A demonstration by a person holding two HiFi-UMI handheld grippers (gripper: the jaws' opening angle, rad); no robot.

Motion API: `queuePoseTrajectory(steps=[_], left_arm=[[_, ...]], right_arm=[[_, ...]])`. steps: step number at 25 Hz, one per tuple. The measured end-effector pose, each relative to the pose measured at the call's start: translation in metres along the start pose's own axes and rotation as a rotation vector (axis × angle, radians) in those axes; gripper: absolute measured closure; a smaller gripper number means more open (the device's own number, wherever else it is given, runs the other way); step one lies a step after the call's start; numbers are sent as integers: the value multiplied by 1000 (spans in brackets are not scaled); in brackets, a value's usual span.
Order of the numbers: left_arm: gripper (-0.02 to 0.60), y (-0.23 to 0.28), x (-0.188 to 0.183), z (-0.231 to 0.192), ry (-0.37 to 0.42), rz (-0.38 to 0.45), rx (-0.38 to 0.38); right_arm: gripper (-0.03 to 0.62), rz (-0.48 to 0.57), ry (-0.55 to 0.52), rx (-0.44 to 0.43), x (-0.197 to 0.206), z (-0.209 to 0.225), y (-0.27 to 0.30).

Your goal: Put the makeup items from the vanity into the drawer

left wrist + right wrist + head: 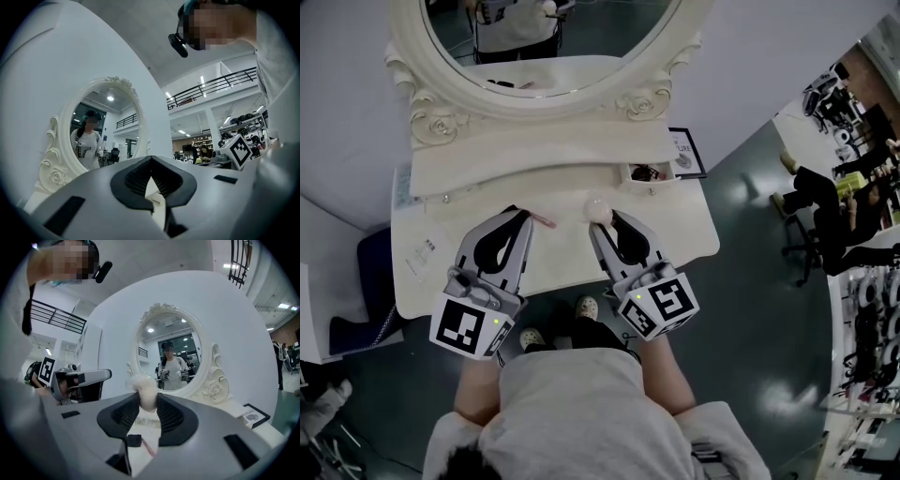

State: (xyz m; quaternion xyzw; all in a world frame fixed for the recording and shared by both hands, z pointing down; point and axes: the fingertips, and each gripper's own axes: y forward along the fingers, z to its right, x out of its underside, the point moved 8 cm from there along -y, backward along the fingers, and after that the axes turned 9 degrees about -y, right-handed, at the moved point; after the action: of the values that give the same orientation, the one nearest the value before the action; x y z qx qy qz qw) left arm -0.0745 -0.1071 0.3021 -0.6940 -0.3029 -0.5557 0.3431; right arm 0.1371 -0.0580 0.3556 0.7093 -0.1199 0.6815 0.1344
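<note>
Puff (598, 205), pale and round, sits pinched between right gripper (149, 399) jaws; left gripper (521, 213) jaws closed, empty; open drawer (656, 186) at the puff's two o'clock.

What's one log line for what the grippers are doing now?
right gripper: shut on puff | left gripper: shut, empty | drawer: open

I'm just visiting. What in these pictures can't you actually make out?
- Small open drawer, head view: its contents are too small and dark to name.
- Framed card, head view: the print is too small to read.
- Pink stick on the vanity top, head view: too small to identify.
- Pale puff, right gripper view: its lower part is hidden between the right gripper's pads.
- Vanity top, left gripper view: hidden behind the shut left gripper.
</note>
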Motion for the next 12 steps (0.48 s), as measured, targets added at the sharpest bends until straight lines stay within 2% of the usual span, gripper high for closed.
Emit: queuePoseTrajectory(steps=[12], left_arm=[[568,46,12,21,0,2,21]], right_arm=[[471,-37,-1,54,14,64,-22]])
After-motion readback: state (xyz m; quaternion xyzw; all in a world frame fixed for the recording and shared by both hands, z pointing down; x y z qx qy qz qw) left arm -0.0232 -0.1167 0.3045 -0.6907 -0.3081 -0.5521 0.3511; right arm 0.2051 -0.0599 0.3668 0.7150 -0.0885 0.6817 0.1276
